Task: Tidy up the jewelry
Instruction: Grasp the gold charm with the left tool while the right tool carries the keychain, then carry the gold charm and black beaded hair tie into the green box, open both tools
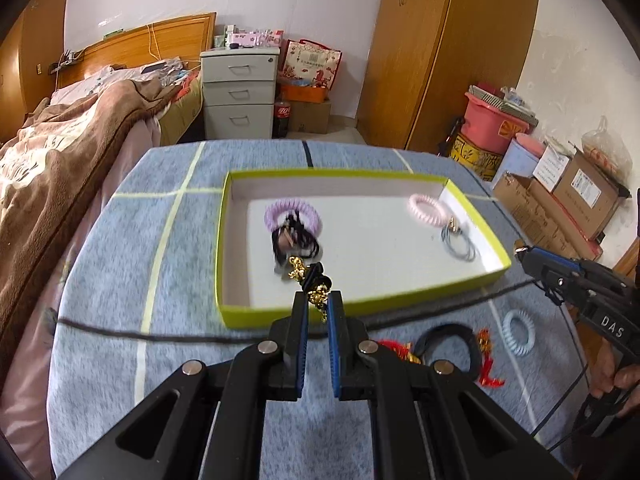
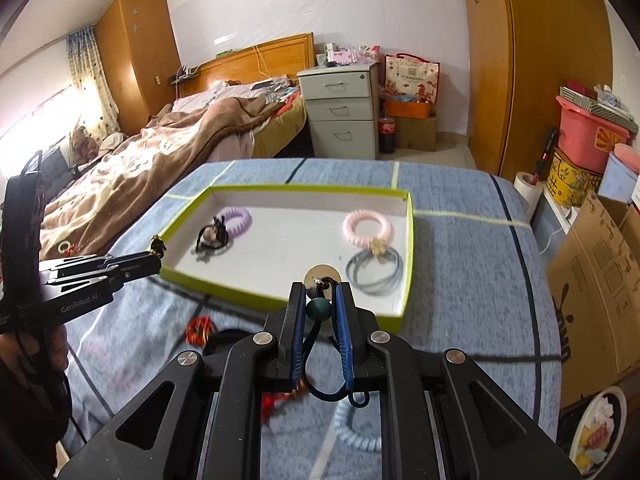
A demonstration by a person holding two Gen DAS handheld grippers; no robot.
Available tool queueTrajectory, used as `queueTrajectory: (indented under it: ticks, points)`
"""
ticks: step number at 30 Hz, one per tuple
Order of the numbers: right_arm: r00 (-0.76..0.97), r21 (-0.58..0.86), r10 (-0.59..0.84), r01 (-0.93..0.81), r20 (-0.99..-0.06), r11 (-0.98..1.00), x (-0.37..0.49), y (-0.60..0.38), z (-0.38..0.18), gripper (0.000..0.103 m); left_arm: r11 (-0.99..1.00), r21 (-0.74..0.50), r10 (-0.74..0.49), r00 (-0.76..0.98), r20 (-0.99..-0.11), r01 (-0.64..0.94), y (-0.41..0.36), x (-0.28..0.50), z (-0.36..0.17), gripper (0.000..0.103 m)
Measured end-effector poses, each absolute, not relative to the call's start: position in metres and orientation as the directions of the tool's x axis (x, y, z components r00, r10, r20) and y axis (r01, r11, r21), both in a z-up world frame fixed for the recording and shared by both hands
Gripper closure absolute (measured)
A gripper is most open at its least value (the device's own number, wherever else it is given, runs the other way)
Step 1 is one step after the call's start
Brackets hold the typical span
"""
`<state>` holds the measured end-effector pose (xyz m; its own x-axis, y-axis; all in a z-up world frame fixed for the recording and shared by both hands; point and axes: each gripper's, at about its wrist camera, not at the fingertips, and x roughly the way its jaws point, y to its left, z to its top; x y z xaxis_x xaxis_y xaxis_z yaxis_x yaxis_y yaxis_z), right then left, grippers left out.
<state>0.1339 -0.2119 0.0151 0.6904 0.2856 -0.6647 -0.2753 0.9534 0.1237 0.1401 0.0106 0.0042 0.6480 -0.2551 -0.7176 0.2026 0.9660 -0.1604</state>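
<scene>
My left gripper (image 1: 318, 300) is shut on a black cord with gold charms (image 1: 298, 268), held just above the near edge of the green-rimmed box (image 1: 224, 240). Between the pads of my right gripper (image 2: 320, 292) sits a dark cord with a green bead (image 2: 319, 309) and a silver disc (image 2: 322, 274), over the box's near right rim (image 2: 408, 248). In the box lie a purple spiral tie (image 1: 272, 212), a black hair tie (image 1: 296, 240), a pink spiral tie (image 2: 366, 226) and grey elastics (image 2: 376, 270). My left gripper (image 2: 154, 254) also shows at the right wrist view's left.
On the blue checked cloth near me lie a light blue spiral tie (image 1: 520, 332), a black band (image 1: 444, 344) and red tassel ornaments (image 1: 488, 360). A black cable (image 1: 160, 334) crosses the cloth. A bed (image 2: 160, 152) stands left, cardboard boxes (image 2: 600, 280) right.
</scene>
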Motion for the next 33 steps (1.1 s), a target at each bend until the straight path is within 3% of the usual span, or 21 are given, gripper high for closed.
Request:
queueTrajectory:
  ticks: [12, 33]
  points:
    - [0.671, 0.118, 0.267, -0.260, -0.692, 0.958, 0.188, -0.199, 0.012, 0.087, 0.966, -0.159, -0.255, 0.648, -0.718, 0.204, 0.015, 0.188, 0.012, 0.093]
    - [0.597, 0.103, 0.233, -0.244, -0.768, 0.964, 0.265, -0.186, -0.027, 0.087, 0.975, -0.167, -0.222, 0.587, -0.779, 0.147, 0.031, 0.233, -0.026, 0.093]
